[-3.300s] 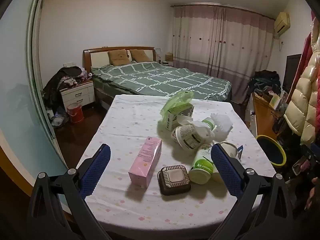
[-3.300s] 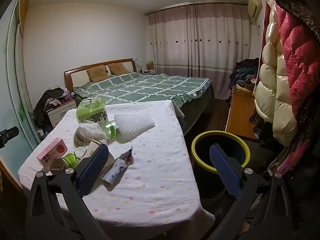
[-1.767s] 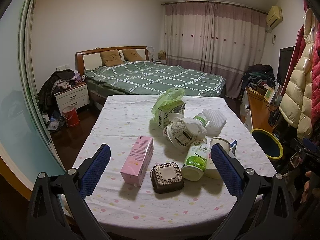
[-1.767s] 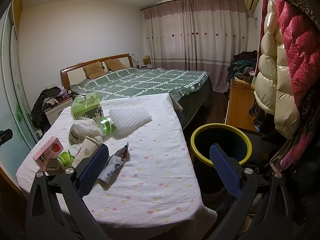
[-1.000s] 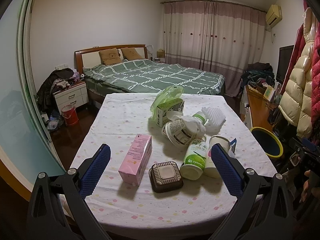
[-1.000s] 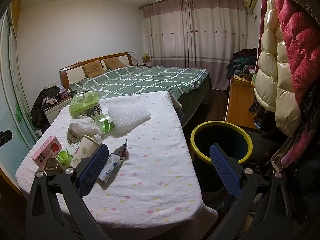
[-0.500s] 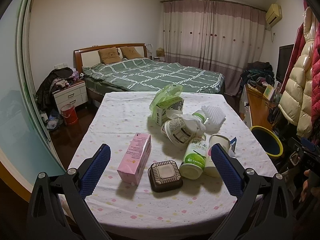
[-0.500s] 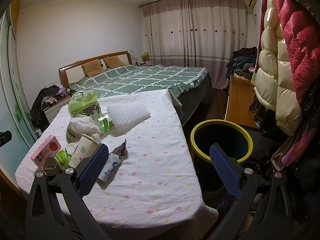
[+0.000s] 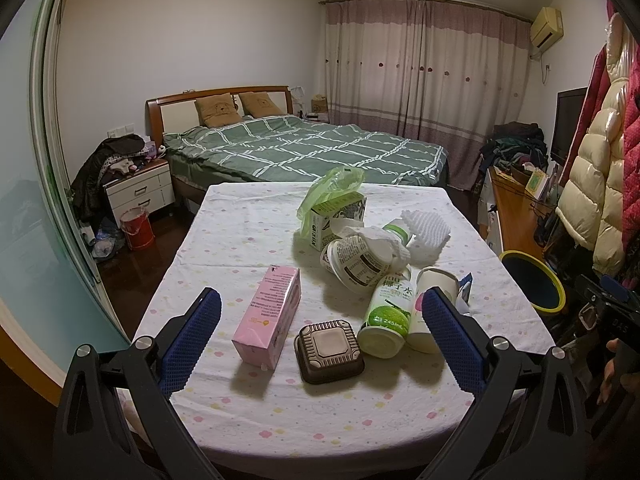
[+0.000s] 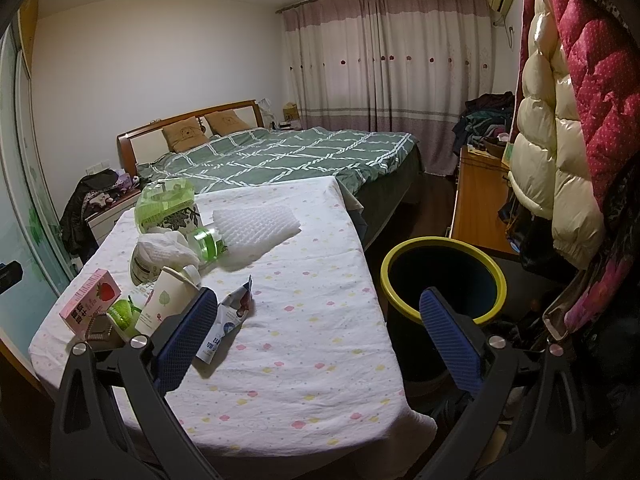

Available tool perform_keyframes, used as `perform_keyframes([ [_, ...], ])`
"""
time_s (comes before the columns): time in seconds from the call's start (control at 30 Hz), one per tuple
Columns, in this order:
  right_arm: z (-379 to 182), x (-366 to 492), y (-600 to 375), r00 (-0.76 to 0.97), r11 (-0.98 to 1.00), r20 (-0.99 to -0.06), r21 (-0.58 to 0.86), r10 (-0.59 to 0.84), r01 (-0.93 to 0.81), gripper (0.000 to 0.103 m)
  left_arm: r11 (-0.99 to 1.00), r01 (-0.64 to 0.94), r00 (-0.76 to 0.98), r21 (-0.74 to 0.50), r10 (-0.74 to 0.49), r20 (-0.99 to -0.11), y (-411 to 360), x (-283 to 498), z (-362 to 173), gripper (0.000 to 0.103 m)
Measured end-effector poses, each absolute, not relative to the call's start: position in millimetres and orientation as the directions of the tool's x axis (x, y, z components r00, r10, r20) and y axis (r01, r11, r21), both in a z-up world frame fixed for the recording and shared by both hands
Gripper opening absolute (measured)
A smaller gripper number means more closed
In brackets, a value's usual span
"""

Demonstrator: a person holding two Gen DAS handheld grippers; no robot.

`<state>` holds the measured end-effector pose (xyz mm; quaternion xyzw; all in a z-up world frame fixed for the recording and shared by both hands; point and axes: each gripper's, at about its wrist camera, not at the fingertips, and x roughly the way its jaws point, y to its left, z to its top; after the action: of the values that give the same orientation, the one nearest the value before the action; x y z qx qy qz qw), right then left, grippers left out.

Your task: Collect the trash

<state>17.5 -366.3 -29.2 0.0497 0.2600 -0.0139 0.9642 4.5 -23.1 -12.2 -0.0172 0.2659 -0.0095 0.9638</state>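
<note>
Trash lot, desk [image 9: 248,236]: pink carton [image 9: 269,316] at 11 o'clock of the left gripper [image 9: 320,326], brown tray [image 9: 329,345] at 12, green-label bottle [image 9: 387,316] and paper cup [image 9: 429,312] at 1; a wrapper [image 10: 228,326] is lying by the right gripper [image 10: 314,330]. Both sets of jaws are being held released, empty. Bin [image 10: 442,280] is standing at 1 o'clock, off the desk edge. Step judged: approach being made, nothing grasped; next, one item is to be closed on.

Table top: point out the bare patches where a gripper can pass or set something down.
Free: the table's whole side toward the bin, past the foil wrapper, and the far-left stretch beyond the pink carton. Crowded: the cluster around the coconut bottle.
</note>
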Motion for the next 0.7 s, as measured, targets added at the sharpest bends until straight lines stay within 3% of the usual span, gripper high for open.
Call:
perform_keyframes([
  [0.27,-28.7,37.9,-355.3,0.853,0.996,-0.52,0.089,0.042,0.005,0.097,0.999,-0.002,0.854,-0.047,-0.022,-0.52,-21.1,8.9,-17.6,0.099],
  [0.7,-6.9,144.0,-281.5,0.78,0.956,-0.557,0.117,0.286,-0.267,0.097,0.998,-0.043,0.847,-0.048,0.011,-0.531,5.8,39.1,-27.1,0.099],
])
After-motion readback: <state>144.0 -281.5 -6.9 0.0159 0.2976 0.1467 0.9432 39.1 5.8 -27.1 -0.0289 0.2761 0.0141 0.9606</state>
